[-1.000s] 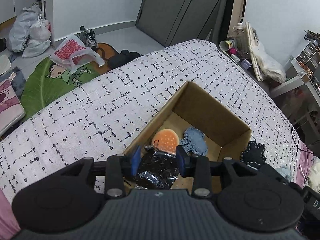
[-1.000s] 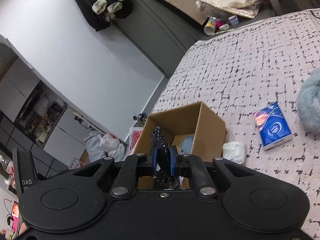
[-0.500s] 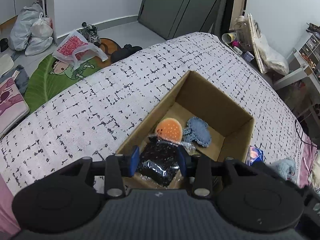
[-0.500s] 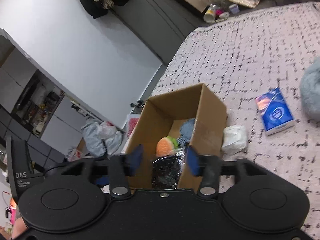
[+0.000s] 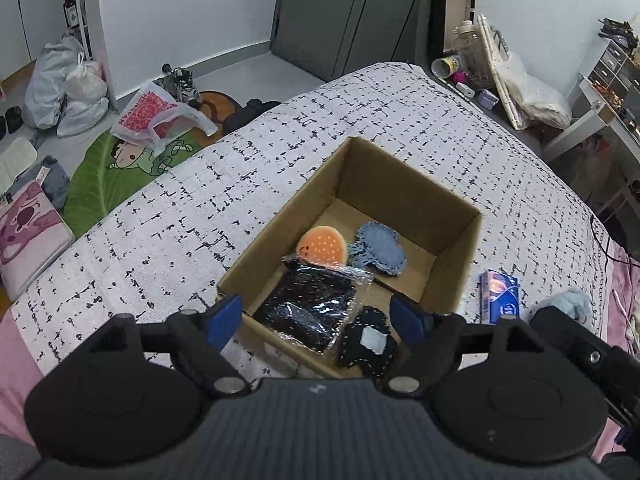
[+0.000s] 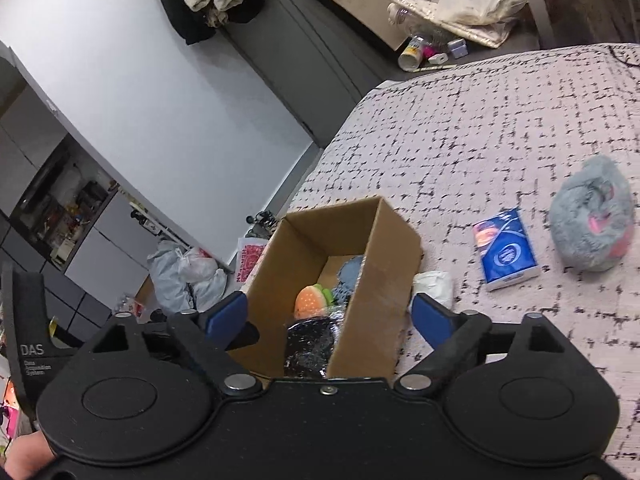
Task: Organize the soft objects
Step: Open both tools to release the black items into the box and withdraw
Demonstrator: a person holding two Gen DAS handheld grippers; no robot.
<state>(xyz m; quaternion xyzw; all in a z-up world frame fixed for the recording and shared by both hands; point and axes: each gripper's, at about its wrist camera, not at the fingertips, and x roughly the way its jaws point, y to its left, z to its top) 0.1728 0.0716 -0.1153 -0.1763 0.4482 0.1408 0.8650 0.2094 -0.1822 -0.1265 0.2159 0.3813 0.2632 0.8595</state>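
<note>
- Sorting partly done: cardboard box (image 5: 456, 236) on the bed (image 5: 160, 232) already holding an orange burger toy (image 5: 322, 245), a blue knitted piece (image 5: 380, 249), a black wrapped bundle (image 5: 308, 308) and a dark stitched patch (image 5: 366, 342).
- Both tongs spread wide and empty: left gripper (image 5: 316, 314) above the box's near edge, right gripper (image 6: 330, 316) likewise.
- Left outside (by the look of it): grey plush (image 6: 592, 216), blue tissue pack (image 6: 504, 254), white wad (image 6: 432, 286) touching the box wall.
- Nothing blocking the leftovers; floor clutter well apart.
</note>
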